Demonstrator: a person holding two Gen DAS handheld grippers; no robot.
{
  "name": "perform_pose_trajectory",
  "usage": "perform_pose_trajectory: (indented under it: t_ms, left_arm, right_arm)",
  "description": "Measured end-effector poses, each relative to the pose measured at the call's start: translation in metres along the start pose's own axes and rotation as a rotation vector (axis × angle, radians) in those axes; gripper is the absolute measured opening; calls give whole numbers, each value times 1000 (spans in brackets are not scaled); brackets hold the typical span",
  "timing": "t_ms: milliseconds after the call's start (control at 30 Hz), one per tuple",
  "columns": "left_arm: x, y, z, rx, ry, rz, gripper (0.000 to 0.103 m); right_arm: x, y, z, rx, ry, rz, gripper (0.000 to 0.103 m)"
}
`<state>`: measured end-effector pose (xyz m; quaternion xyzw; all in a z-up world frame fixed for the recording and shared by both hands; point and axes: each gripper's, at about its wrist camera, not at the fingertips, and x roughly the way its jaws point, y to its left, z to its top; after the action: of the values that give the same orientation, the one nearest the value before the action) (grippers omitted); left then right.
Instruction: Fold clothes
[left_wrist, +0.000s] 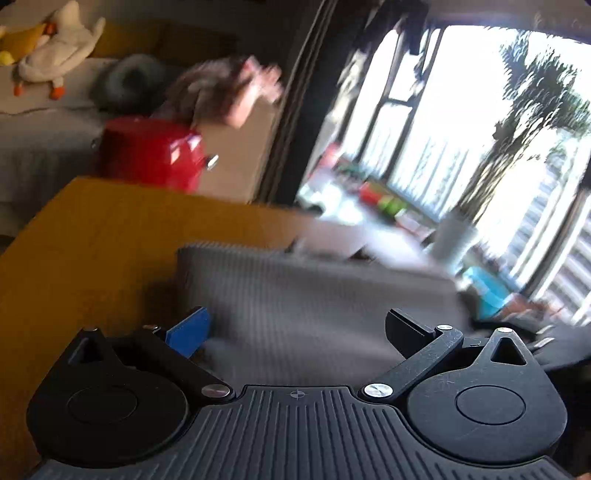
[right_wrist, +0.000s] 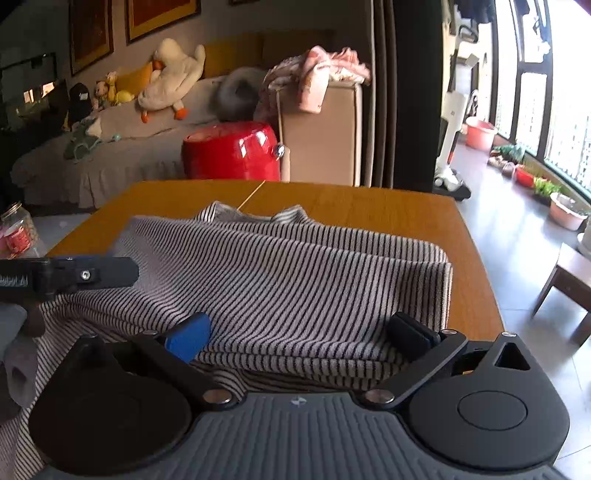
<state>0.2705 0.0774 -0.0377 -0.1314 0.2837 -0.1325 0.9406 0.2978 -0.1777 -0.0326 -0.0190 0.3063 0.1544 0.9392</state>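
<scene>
A black-and-white striped garment (right_wrist: 288, 273) lies partly folded on the wooden table (right_wrist: 369, 210), its collar at the far side. My right gripper (right_wrist: 299, 336) is open, its jaws spread wide just above the garment's near folded edge. My left gripper (left_wrist: 295, 332) is open too, over the same garment (left_wrist: 314, 295), which is blurred in the left wrist view. The left gripper also shows in the right wrist view (right_wrist: 110, 273), at the garment's left side. Neither holds cloth.
A red round stool (right_wrist: 231, 151) and a beige cabinet (right_wrist: 321, 136) with a heap of pink clothes (right_wrist: 321, 70) stand beyond the table. A sofa with plush toys (right_wrist: 173, 74) is at the back left. A glass jar (right_wrist: 18, 232) stands left of the table.
</scene>
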Motion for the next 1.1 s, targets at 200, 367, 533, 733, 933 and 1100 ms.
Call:
perform_pose_trajectory:
  t_ms: [200,367,533,733,933,1100]
  left_arm:
    - [3,21,5,-86,20,42,103]
    - [-9,32,5,-100,-15,70,103]
    - [-21,21,1,-30,-89,71,103]
    - [-25,16,-1,-11,-120,36,103]
    - [-19,16,1,1,-101,21,103]
    - [-18,17,1,-5,-98,24,103]
  right_arm:
    - [7,1,8,8,-45,-32,102]
    - [-9,11,16,-8,-130,-74,71]
    - [-9,1,21,69,-82,-74,71]
    - [-1,-17,10,154,-15,-85,70]
    - [-25,-6,36,77,-128,-110,53]
    - [-10,0,64,69,-145,-71,53]
